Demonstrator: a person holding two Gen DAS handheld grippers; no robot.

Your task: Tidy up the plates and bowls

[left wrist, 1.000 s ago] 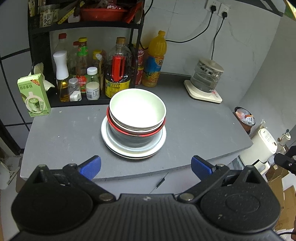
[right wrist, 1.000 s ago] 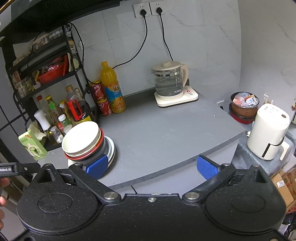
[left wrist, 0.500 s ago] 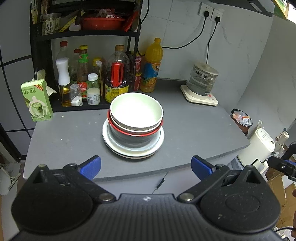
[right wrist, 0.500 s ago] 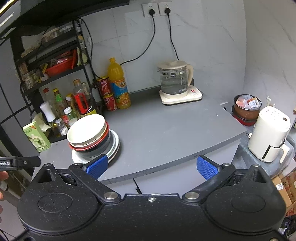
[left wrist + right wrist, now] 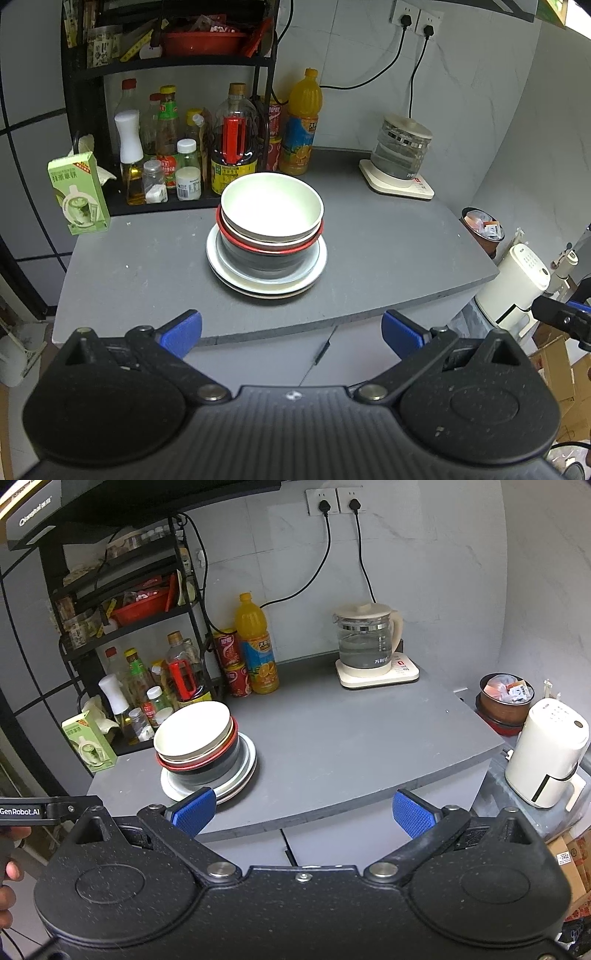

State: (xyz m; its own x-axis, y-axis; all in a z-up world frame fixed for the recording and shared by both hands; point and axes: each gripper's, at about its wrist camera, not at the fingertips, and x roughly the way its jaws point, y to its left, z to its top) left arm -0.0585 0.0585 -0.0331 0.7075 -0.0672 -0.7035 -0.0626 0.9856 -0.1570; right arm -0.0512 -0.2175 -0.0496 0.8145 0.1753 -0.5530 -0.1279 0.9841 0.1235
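Note:
One stack of dishes stands on the grey counter (image 5: 388, 251). A white bowl (image 5: 271, 210) sits on top, nested in a red-rimmed bowl (image 5: 266, 248) and a dark bowl (image 5: 258, 262), all on white plates (image 5: 229, 275). The same stack appears at the left of the right wrist view, with the white bowl (image 5: 192, 731) uppermost on the plates (image 5: 243, 775). My left gripper (image 5: 291, 334) is open and empty, held back off the counter's front edge. My right gripper (image 5: 303, 812) is open and empty too, in front of the counter and right of the stack.
A black rack (image 5: 85, 110) with bottles and a red basket stands at the back left, a green carton (image 5: 79, 194) beside it. An orange juice bottle (image 5: 301, 122) and a glass kettle (image 5: 400, 155) line the back wall. A white appliance (image 5: 550, 753) sits off the counter's right end.
Both grippers have drawn back from the counter, so the stack looks smaller and farther away. The dishes have not moved.

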